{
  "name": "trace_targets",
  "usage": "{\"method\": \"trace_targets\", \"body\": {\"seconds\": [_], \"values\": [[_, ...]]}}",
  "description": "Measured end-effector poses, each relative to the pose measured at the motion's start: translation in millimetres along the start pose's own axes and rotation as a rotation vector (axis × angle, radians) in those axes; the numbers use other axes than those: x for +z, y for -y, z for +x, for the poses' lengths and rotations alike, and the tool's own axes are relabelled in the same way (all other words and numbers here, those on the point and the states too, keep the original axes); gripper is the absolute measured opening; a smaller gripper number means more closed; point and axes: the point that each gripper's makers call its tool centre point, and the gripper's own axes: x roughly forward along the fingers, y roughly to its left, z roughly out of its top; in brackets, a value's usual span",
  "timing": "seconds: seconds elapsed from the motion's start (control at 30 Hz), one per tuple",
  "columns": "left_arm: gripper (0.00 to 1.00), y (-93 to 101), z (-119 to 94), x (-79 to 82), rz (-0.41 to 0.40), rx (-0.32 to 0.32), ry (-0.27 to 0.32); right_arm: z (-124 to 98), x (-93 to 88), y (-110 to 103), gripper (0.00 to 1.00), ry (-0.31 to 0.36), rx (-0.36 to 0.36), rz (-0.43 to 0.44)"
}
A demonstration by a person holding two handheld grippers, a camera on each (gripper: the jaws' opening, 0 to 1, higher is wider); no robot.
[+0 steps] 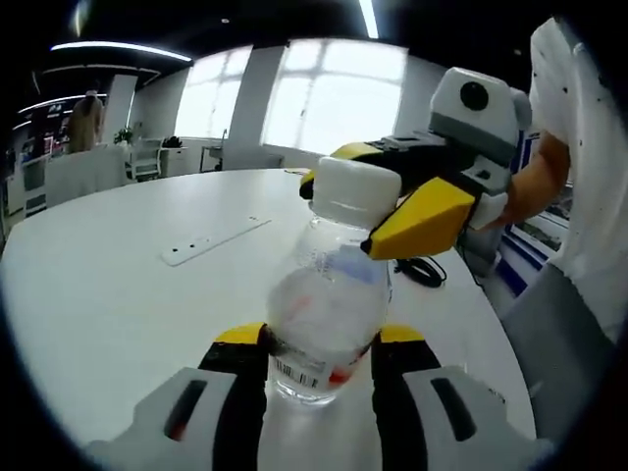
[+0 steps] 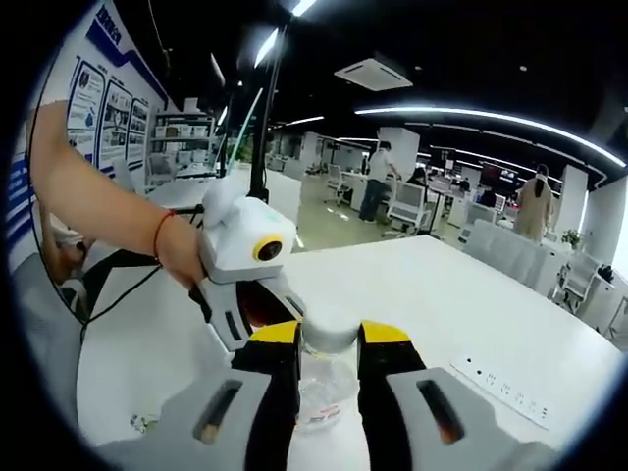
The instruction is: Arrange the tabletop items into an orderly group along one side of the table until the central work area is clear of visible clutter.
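A clear plastic bottle (image 1: 329, 314) with a white cap (image 1: 353, 191) stands on the white table (image 1: 118, 294). My left gripper (image 1: 322, 339) is shut on the bottle's lower body, one jaw on each side. My right gripper (image 1: 343, 211) comes in from the right, its yellow-tipped jaws closed around the cap. In the right gripper view, the right gripper (image 2: 328, 339) clamps the cap (image 2: 327, 329) with the bottle (image 2: 324, 397) below it. The left gripper (image 2: 257, 309), held by a hand, sits just behind to the left.
A flat white power strip (image 1: 211, 240) (image 2: 500, 388) lies on the table. A black cable (image 1: 422, 270) (image 2: 128, 289) trails near the table's edge, beside the person. Office chairs and standing people are far behind the table.
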Motion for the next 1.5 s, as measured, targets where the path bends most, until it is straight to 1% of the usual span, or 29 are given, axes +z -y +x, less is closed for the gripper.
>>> {"method": "trace_targets", "body": {"seconds": [0.23, 0.43, 0.53, 0.63, 0.83, 1.03, 1.5], "values": [[0.41, 0.0, 1, -5.9, -0.002, 0.002, -0.015, -1, -5.8, -3, 0.20, -0.027, 0.002, -0.008], [0.42, 1.2, 0, -6.1, -0.015, 0.003, -0.005, -2, -4.6, -6, 0.20, -0.030, 0.006, -0.018], [0.43, 2.4, -1, -7.1, -0.021, 0.004, -0.006, -3, -3.8, -10, 0.20, -0.037, 0.012, -0.035], [0.43, 3.3, -2, -8.3, -0.028, 0.004, -0.007, -4, -3.9, -12, 0.20, -0.047, 0.010, -0.034], [0.43, 3.0, -1, -8.9, -0.032, 0.011, -0.011, -7, -6.0, -9, 0.20, -0.060, -0.013, -0.014], [0.45, -0.1, -2, -9.4, -0.037, 0.030, -0.015, -8, -7.6, -6, 0.21, -0.067, -0.016, -0.002], [0.46, -1.7, -2, -8.8, -0.046, 0.035, -0.017, -9, -7.5, -4, 0.21, -0.067, -0.021, 0.006]]}}
